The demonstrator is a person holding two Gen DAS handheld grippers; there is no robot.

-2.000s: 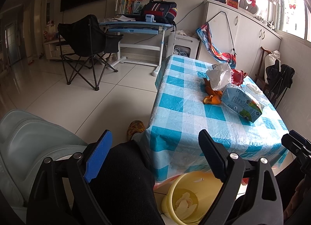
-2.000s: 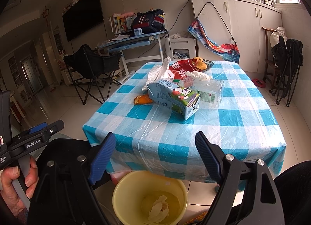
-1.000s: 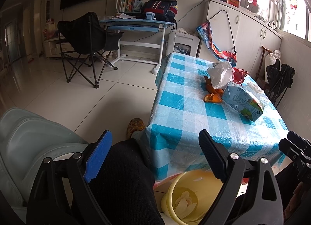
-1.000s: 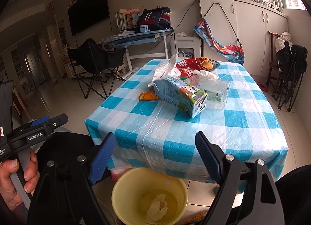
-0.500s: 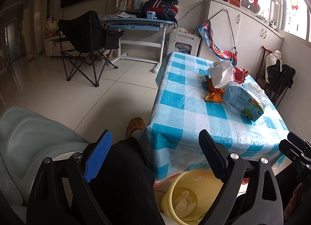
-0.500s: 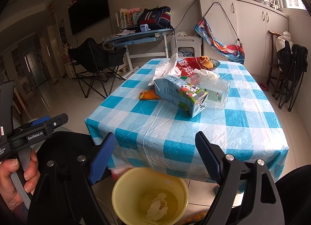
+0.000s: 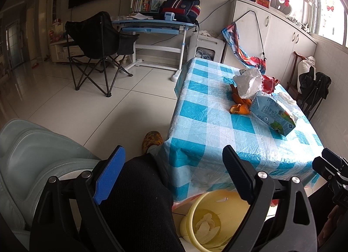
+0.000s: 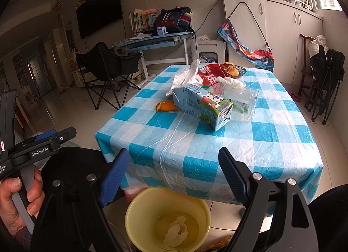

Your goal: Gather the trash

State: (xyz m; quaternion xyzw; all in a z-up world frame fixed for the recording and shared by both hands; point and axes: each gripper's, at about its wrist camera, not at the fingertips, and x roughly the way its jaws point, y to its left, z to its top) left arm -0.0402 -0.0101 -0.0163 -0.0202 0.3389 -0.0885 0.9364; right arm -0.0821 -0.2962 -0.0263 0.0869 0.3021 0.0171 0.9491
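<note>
1. The trash sits in a loose heap on the table (image 8: 256, 143), toward its far half: a milk carton (image 8: 202, 106) lying on its side, an orange peel (image 8: 166, 106) at its left, a clear plastic box (image 8: 243, 102) touching its right, a white plastic bag (image 8: 184, 73) and a red wrapper (image 8: 209, 73) behind.
2. Both tools hang off the near edge of the table, above the person's lap, well apart from the heap. The right tool (image 8: 171, 173) stands wide open with nothing between its jaws; the left tool (image 7: 174, 171) is also spread open and empty.
3. The right tool faces the heap almost straight on, so I judge it the nearer and better placed; from the left tool the heap lies far and to the right.
4. The carton's long axis runs slantwise, from far left to near right, with its folded end toward the right tool. A grasp would probably go across its narrow width.
5. The yellow bucket (image 8: 167, 215) stands on the floor just below the near table edge, directly under the right tool, with some scraps already in it.
6. Hard to make out: the dish (image 8: 236, 70) at the far end is half hidden by the wrapper; what the clear box holds cannot be told; the carton hides part of the peel; the bucket's rim is cut by the tool's jaws in both views.
</note>
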